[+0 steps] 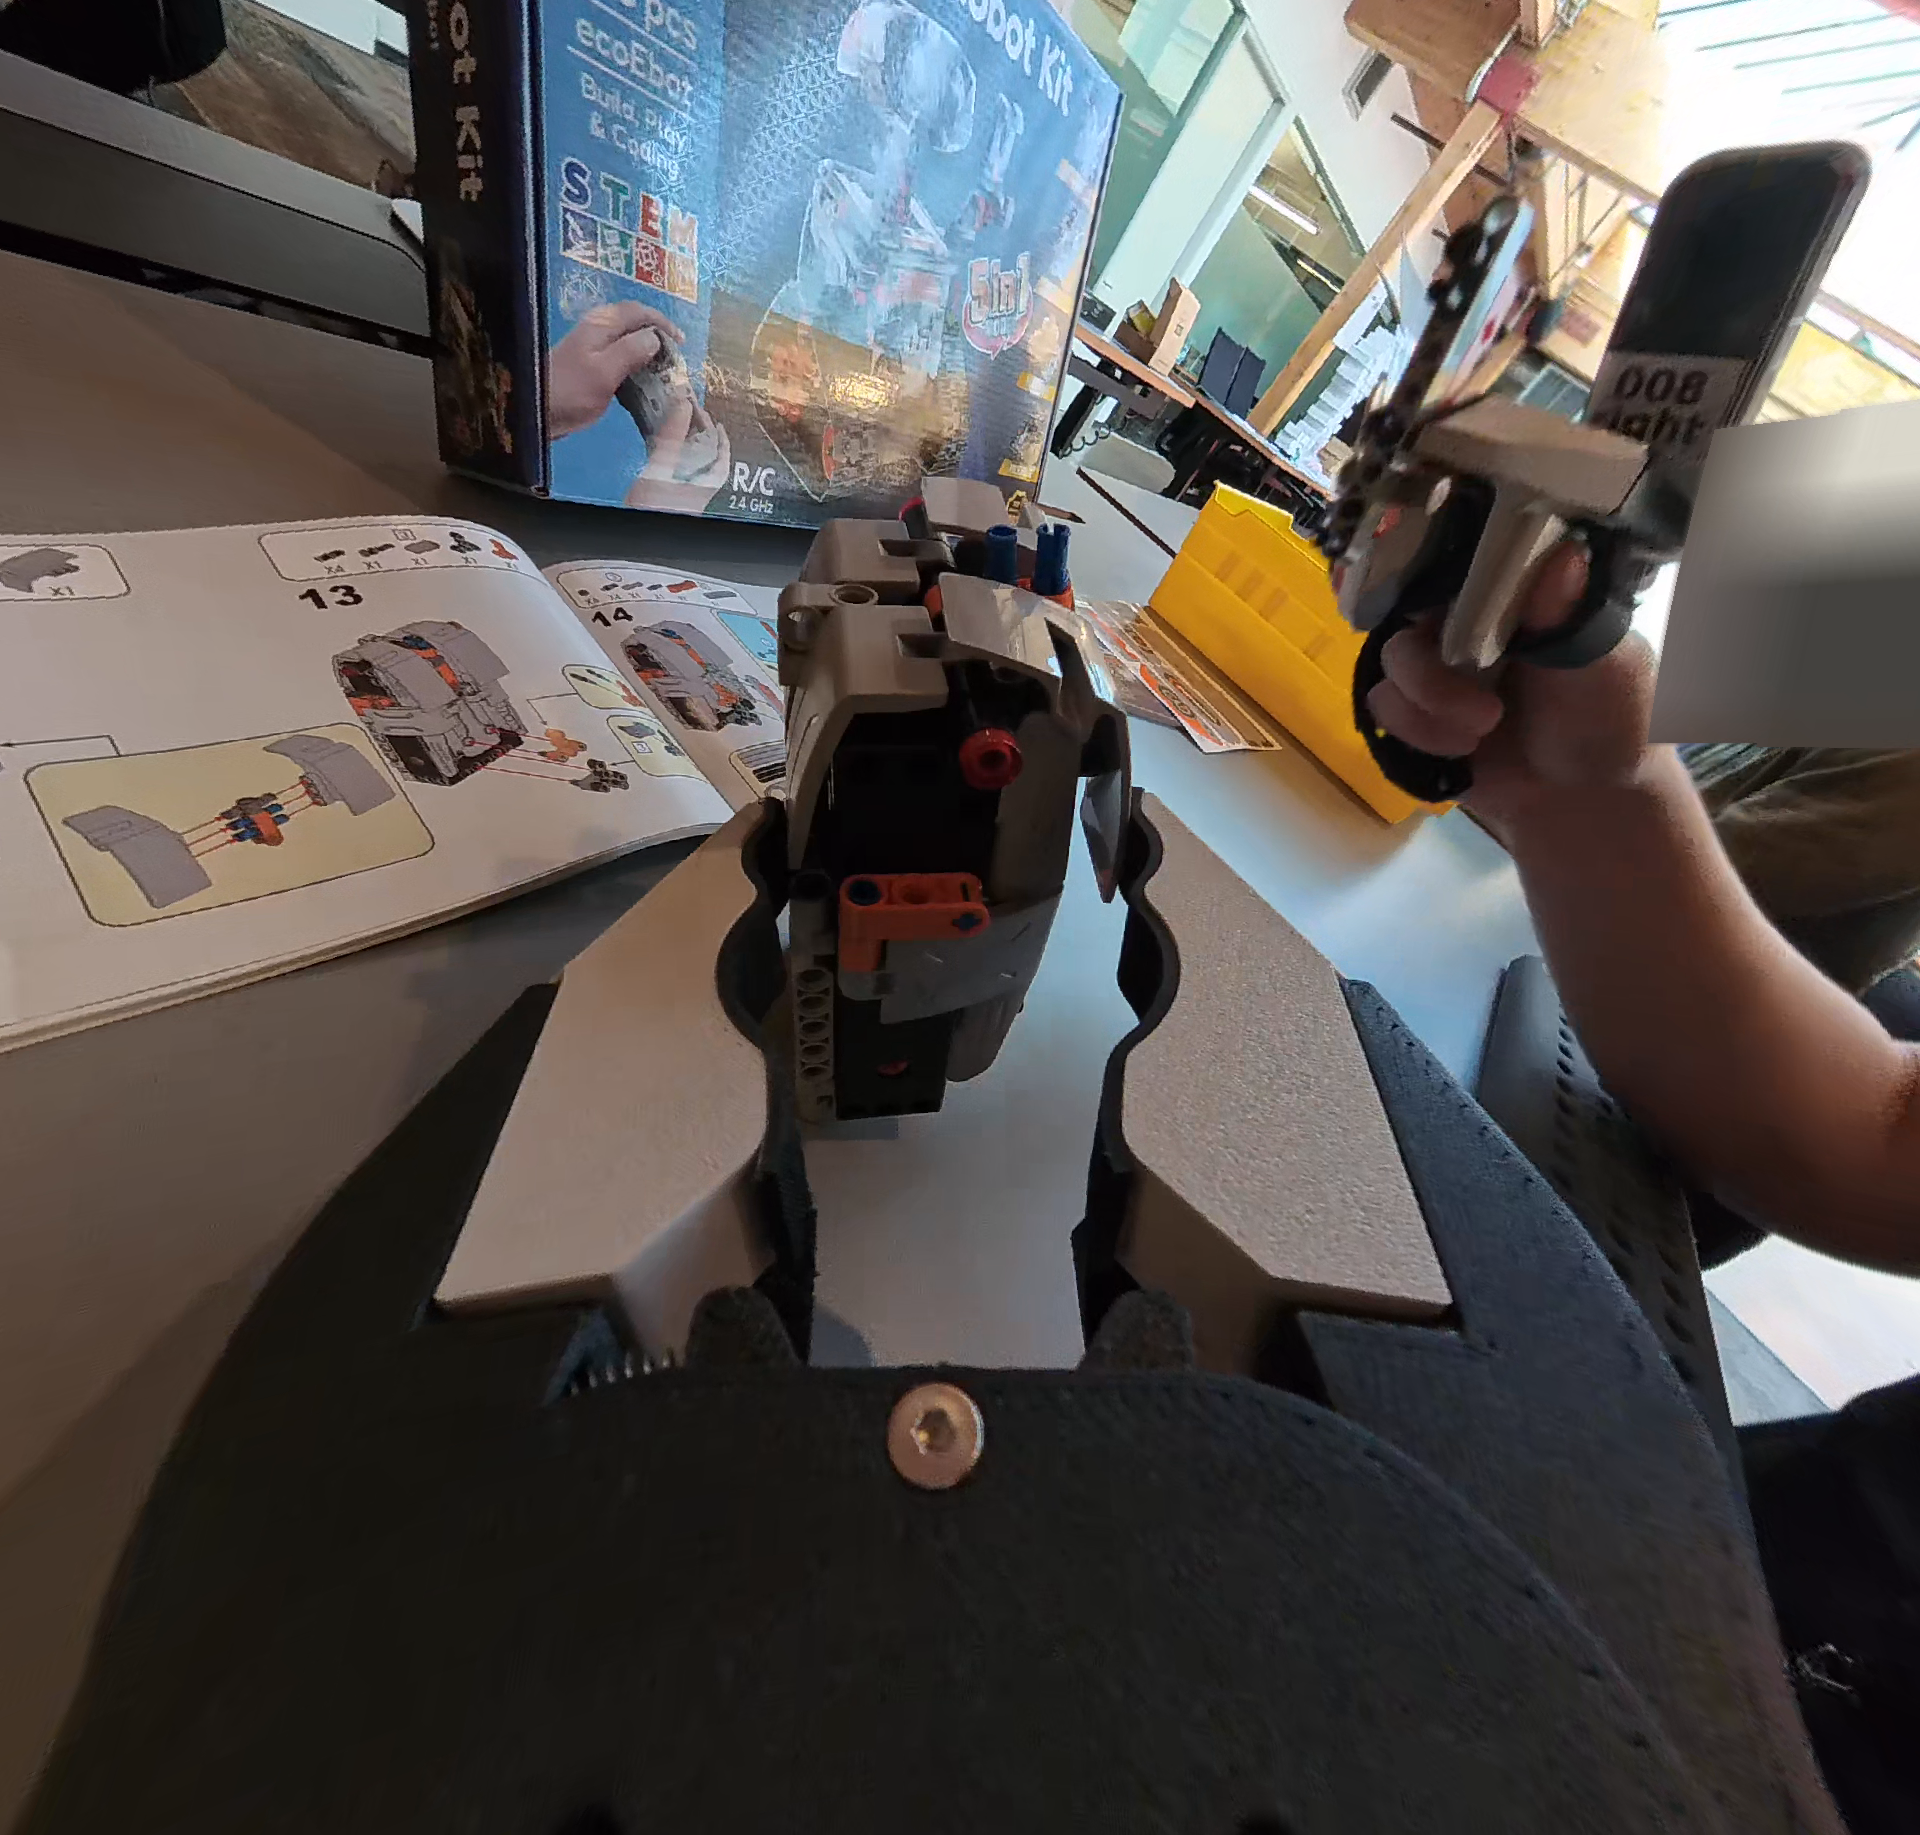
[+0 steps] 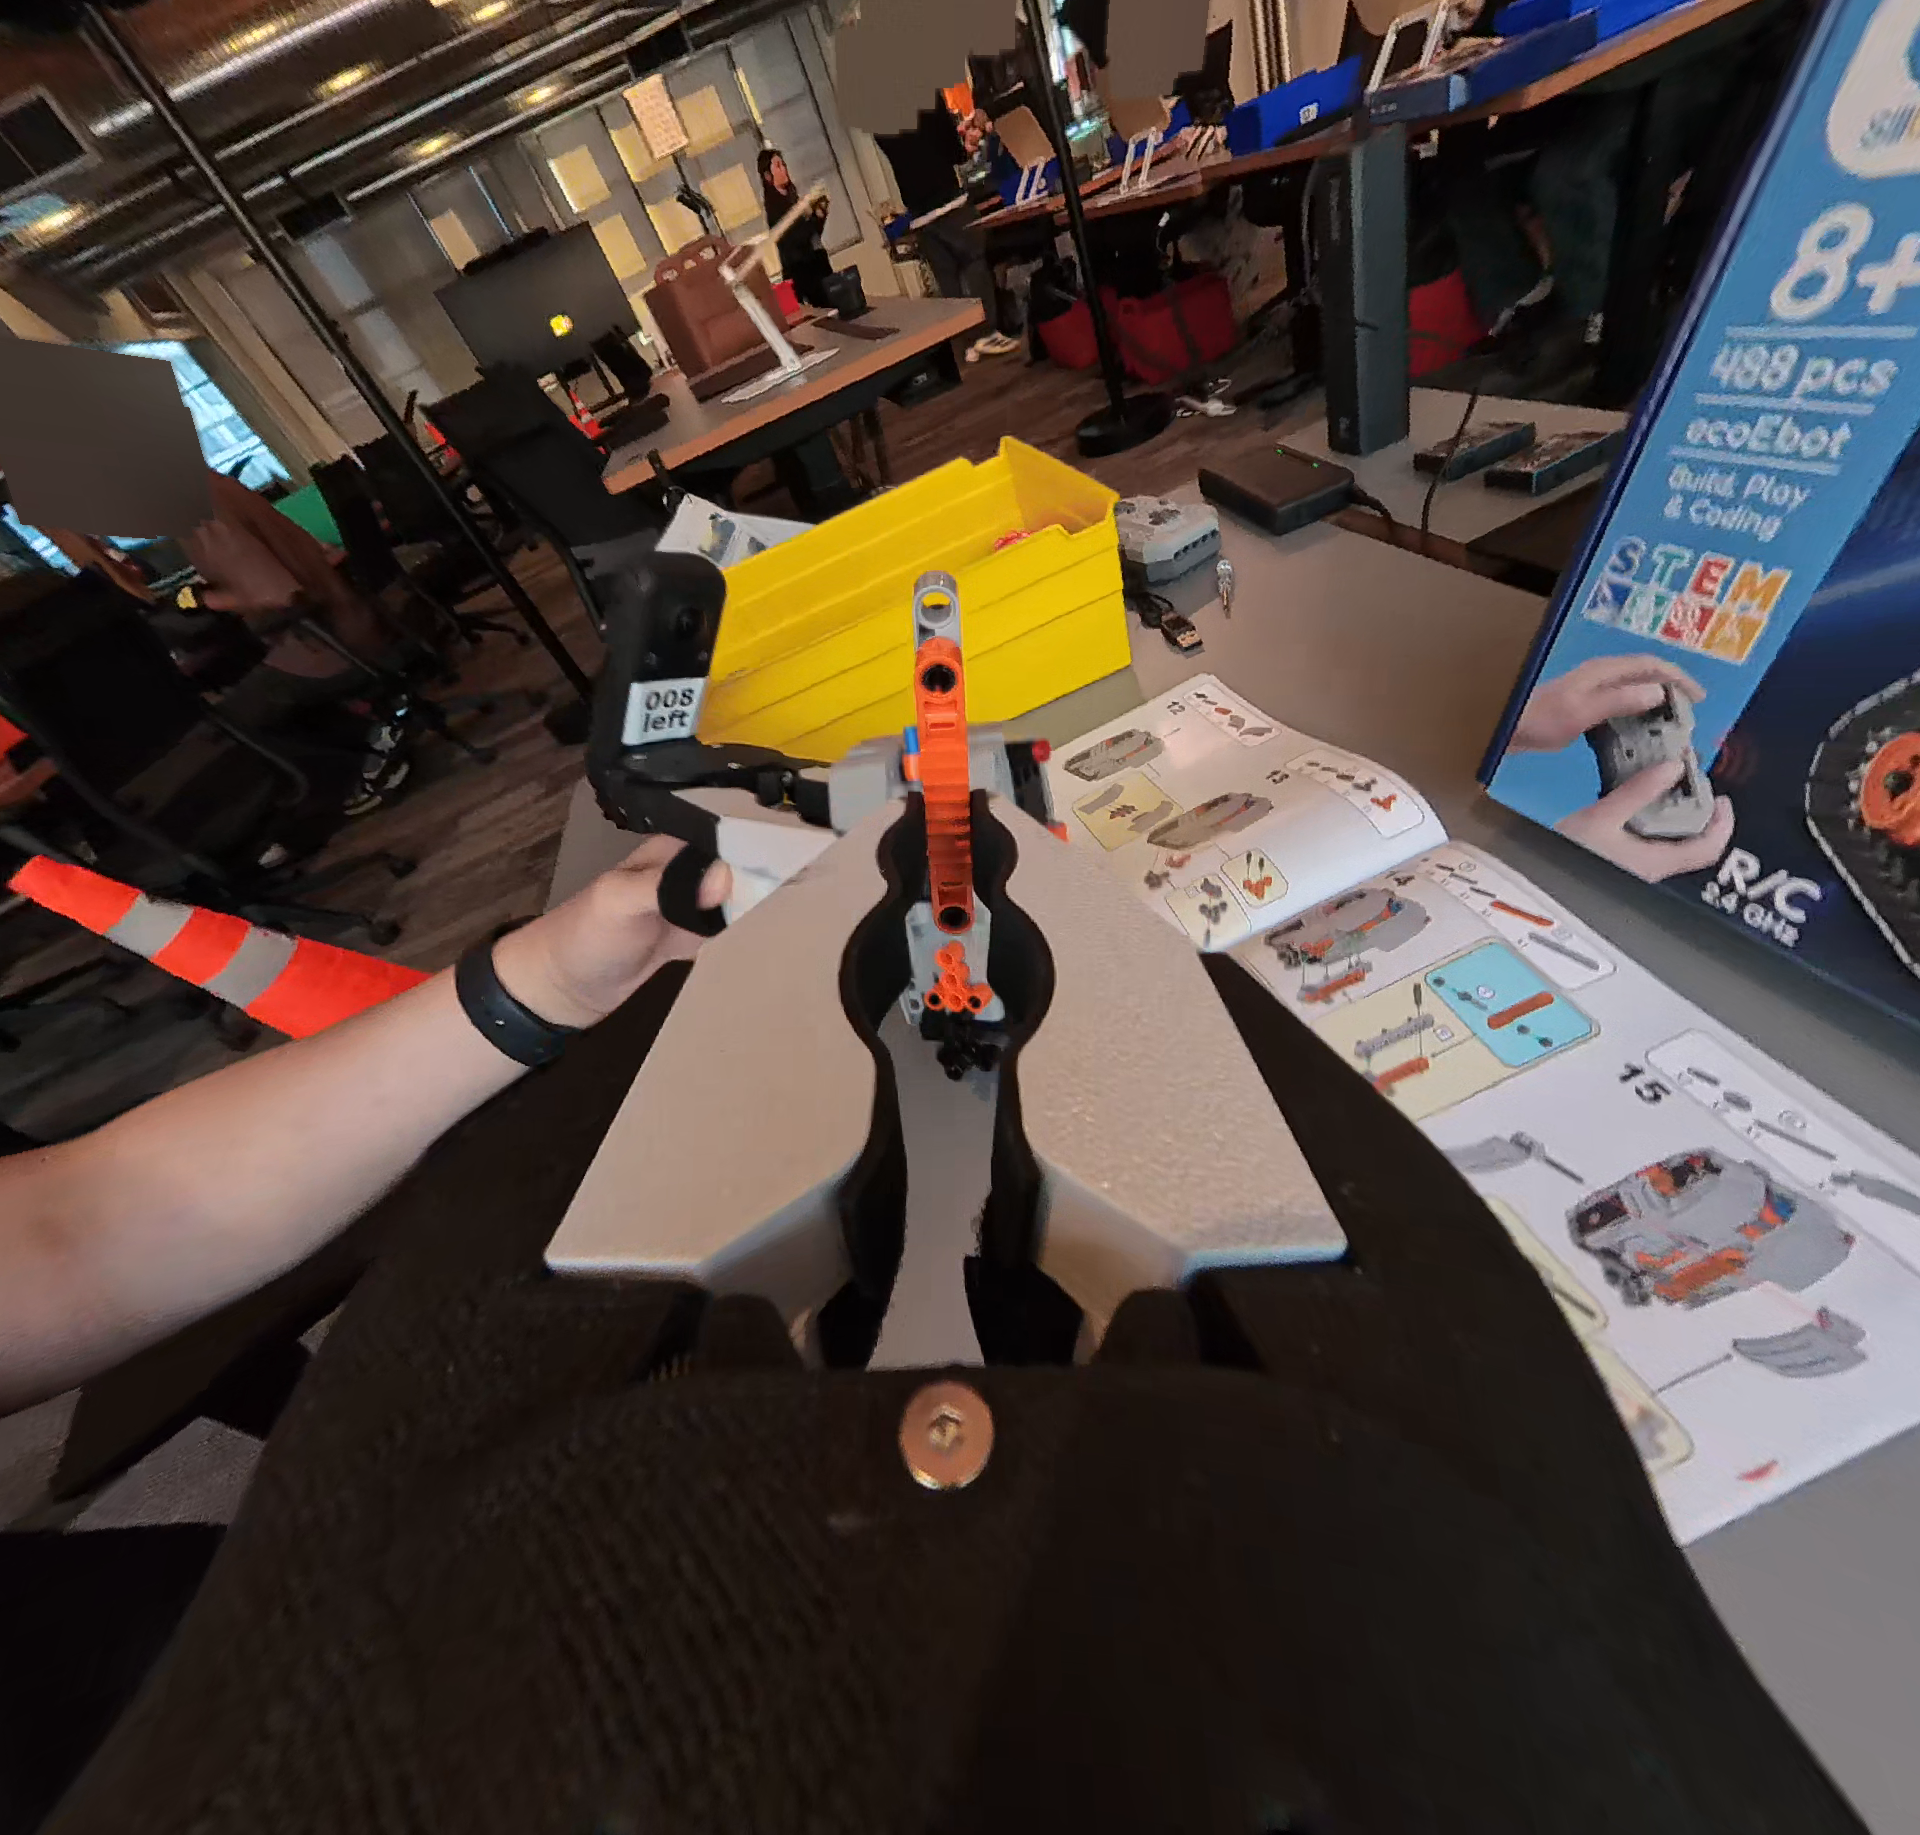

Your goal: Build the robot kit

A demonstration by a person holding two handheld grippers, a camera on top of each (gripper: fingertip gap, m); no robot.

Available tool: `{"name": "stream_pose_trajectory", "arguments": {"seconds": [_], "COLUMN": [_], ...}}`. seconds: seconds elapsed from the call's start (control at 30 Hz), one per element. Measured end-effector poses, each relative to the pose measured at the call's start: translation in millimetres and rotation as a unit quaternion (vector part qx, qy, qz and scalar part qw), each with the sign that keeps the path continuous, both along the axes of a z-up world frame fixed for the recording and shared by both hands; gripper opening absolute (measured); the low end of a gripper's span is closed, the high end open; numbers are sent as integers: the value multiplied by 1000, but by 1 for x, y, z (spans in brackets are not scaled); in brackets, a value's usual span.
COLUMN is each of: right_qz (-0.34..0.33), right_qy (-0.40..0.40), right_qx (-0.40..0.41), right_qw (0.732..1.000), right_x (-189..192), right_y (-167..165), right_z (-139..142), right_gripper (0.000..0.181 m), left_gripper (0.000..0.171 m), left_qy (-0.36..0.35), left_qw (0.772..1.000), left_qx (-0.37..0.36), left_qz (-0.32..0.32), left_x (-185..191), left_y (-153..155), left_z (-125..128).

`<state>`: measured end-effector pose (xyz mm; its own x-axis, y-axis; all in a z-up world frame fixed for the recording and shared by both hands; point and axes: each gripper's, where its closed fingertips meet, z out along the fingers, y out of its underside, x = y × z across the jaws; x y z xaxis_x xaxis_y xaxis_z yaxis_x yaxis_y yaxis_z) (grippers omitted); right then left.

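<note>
My left gripper (image 1: 951,829) is shut on a grey, black and orange brick-built model (image 1: 925,809) and holds it upright just above the grey table (image 1: 208,1214). My right gripper (image 2: 945,819) is shut on a long orange and grey beam assembly (image 2: 940,746) that points forward, with small orange and black pins at its near end. In the right wrist view the left gripper (image 2: 800,809) and the model (image 2: 873,783) sit just beyond the beam's tip. In the left wrist view the right gripper (image 1: 1371,570) is raised at the upper right, held by a hand.
An open instruction booklet (image 1: 312,746) (image 2: 1455,1006) lies on the table. A tall blue kit box (image 1: 810,227) (image 2: 1766,435) stands behind it. A yellow bin (image 1: 1268,642) (image 2: 914,601) sits near the table edge, with a grey module (image 2: 1164,538) and cable beside it.
</note>
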<state>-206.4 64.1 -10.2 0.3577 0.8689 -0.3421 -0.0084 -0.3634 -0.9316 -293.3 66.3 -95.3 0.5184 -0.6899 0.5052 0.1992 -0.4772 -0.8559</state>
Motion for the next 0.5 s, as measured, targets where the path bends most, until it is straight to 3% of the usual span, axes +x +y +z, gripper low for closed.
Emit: {"name": "stream_pose_trajectory", "arguments": {"seconds": [0.13,0.27,0.5], "right_qz": [-23,-40,-69], "right_qy": [45,30,31], "right_qx": [-28,-16,-19], "right_qw": [998,999,997], "right_x": [7,15,42], "right_y": [0,11,29], "right_z": [-26,-38,-38], "right_gripper": [7,6,7], "left_gripper": [63,63,63], "left_qy": [-3,-12,-23], "left_qw": [1000,1000,1000], "left_qx": [-5,-11,-20], "left_qz": [-2,-4,-2], "left_x": [-1,-2,-5], "left_y": [1,5,5], "left_z": [0,0,-1]}}
